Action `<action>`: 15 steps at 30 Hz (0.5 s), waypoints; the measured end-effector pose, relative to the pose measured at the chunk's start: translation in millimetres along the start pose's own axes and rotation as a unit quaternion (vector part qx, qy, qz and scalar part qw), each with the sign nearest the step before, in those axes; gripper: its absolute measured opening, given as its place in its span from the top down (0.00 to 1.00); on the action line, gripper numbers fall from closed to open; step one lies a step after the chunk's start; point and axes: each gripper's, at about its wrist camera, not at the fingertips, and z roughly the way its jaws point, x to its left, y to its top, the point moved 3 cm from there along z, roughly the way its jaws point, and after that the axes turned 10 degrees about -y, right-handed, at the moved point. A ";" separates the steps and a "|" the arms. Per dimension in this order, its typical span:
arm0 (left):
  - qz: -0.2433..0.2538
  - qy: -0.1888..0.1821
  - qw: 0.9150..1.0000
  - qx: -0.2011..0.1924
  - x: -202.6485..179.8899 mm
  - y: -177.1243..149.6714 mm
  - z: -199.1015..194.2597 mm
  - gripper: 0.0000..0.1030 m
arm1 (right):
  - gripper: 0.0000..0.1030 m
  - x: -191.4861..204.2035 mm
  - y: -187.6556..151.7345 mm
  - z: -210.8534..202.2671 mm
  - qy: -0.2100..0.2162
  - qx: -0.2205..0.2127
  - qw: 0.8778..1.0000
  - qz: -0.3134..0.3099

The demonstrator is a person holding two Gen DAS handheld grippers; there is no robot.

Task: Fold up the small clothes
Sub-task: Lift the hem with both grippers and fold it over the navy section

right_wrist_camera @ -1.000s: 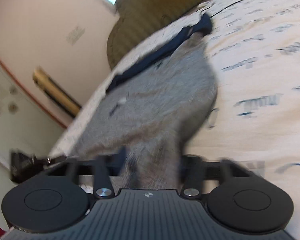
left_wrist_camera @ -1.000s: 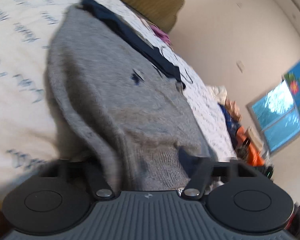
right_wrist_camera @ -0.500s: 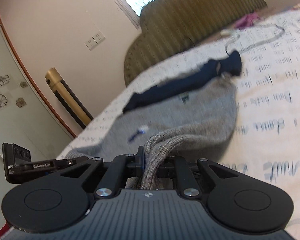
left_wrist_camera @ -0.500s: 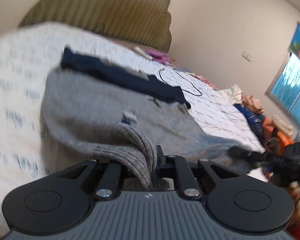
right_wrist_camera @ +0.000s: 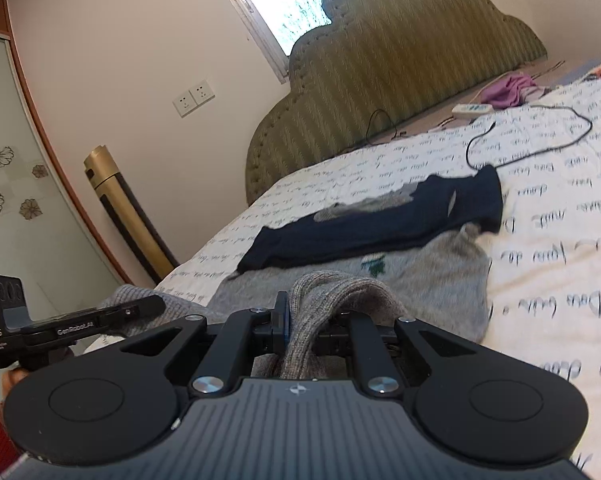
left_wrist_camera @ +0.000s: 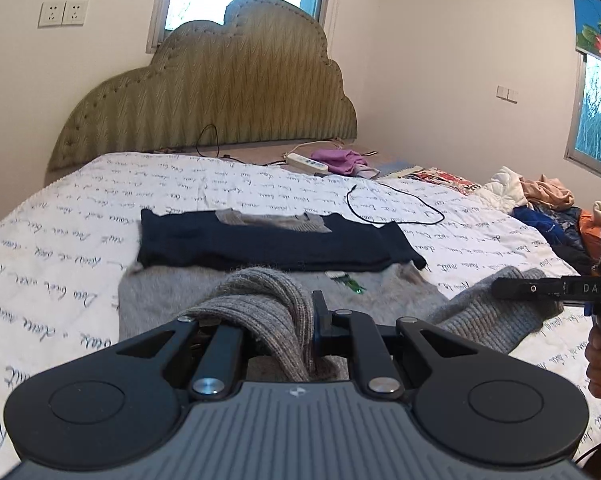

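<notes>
A grey knit sweater [left_wrist_camera: 172, 296] with a navy upper band [left_wrist_camera: 268, 246] lies flat on the bed. My left gripper [left_wrist_camera: 300, 320] is shut on a bunched ribbed grey edge [left_wrist_camera: 268, 308] of the sweater at its near left side. My right gripper [right_wrist_camera: 300, 320] is shut on the ribbed grey edge [right_wrist_camera: 332, 300] at the near right side; it shows in the left wrist view [left_wrist_camera: 540, 290] over a grey cuff. The sweater also shows in the right wrist view [right_wrist_camera: 432, 280], with its navy band [right_wrist_camera: 380, 228].
The white quilt with script print [left_wrist_camera: 60, 240] covers the bed. A black cable [left_wrist_camera: 396, 208] lies beyond the sweater. A power strip [left_wrist_camera: 306, 162] and purple cloth [left_wrist_camera: 340, 158] sit near the olive headboard [left_wrist_camera: 220, 92]. A clothes pile [left_wrist_camera: 548, 208] is at the right.
Both grippers closed on the sweater's near ribbed edge and levelled out. The sweater went from hanging and stretched to lying flat on the bed.
</notes>
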 end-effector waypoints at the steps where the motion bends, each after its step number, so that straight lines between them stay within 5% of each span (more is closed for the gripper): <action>1: 0.003 0.001 1.000 0.001 0.7 2.7 3.0 0.88 | 0.86 -0.9 3.3 2.5 -0.003 -0.003 1.000 -0.001; 15: 0.030 0.025 0.999 0.015 21.8 26.6 40.7 0.88 | 0.86 -14.0 32.9 40.4 -0.005 -0.011 1.000 0.015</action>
